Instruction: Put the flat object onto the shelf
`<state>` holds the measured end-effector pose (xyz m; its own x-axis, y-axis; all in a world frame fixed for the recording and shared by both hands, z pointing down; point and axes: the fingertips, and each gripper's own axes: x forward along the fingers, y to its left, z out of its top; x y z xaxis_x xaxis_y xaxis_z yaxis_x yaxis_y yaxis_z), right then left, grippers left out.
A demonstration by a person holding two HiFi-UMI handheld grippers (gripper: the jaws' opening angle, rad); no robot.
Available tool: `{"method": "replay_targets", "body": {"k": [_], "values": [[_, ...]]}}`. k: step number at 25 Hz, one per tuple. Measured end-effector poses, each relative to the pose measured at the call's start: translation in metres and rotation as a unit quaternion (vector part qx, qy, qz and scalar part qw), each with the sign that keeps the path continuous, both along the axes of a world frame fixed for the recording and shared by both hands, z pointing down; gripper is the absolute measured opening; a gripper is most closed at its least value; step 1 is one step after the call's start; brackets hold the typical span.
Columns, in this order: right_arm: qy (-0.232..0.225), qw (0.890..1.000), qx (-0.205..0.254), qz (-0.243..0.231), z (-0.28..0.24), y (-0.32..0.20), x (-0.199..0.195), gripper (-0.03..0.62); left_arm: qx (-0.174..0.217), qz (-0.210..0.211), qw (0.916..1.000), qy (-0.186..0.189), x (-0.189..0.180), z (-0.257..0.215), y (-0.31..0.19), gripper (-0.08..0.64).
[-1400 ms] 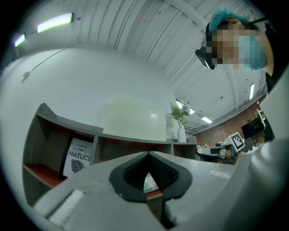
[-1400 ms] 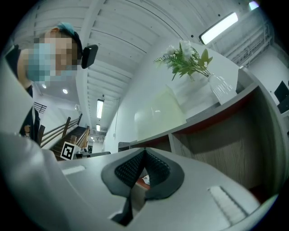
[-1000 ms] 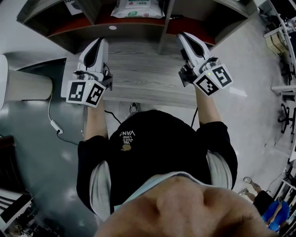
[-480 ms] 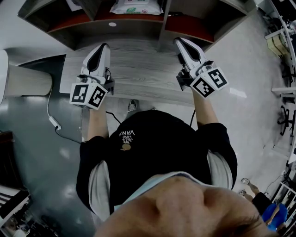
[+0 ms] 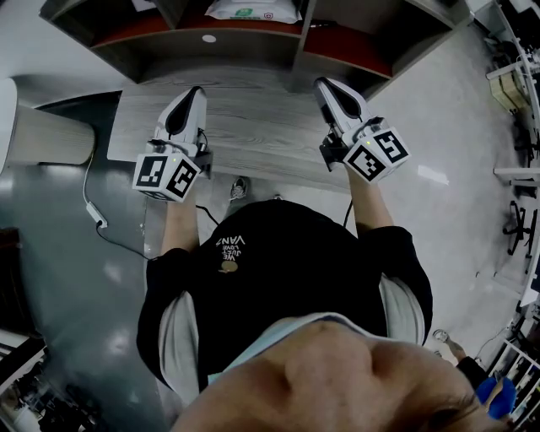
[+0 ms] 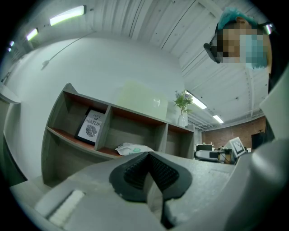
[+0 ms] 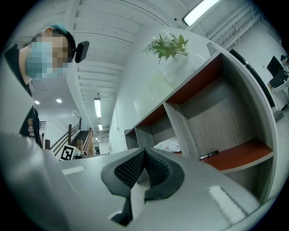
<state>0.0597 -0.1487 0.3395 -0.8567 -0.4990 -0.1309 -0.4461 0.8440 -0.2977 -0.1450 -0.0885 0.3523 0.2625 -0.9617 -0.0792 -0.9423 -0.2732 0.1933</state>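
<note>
Shelf (image 5: 245,61) along the table's far edge: grey wood-grain walls and dividers, red-brown boards, open box compartments. Table (image 5: 261,126): flat rectangular top in pale grey wood grain, bare between the two grippers.

Left gripper (image 5: 196,89) is over the left part of the table and points at the shelf. It has a smooth white shell, a marker cube at the near end, and black ribbed fingers (image 6: 135,169) pressed together with nothing between them. Right gripper (image 5: 325,83) is over the right part of the table, built the same, and also points at the shelf. Its ribbed fingers (image 7: 128,169) meet in a closed V and hold nothing. I can't tell whether either gripper touches the table.

Flat object (image 5: 253,8): a soft white crinkled pack with a green label. It lies flat on the red-brown board of the middle compartment, apart from both grippers.

Framed leaf print (image 6: 91,126): rectangular, leaning upright in the left compartment. Vase (image 6: 182,118): white, with a green sprig, on the shelf top. Pen (image 7: 208,155): thin and dark, lying on the right compartment's board. Small white disc (image 5: 209,38) on the board left of the pack.
</note>
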Motion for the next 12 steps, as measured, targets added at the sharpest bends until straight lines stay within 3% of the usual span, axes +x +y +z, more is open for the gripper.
{"method": "replay_targets", "body": {"k": [12], "values": [[0.007,1.0,-0.019,0.008,0.019,0.006,-0.002,0.0,-0.025,-0.006,0.9996,0.013,-0.001,0.026,0.012,0.0]]}}
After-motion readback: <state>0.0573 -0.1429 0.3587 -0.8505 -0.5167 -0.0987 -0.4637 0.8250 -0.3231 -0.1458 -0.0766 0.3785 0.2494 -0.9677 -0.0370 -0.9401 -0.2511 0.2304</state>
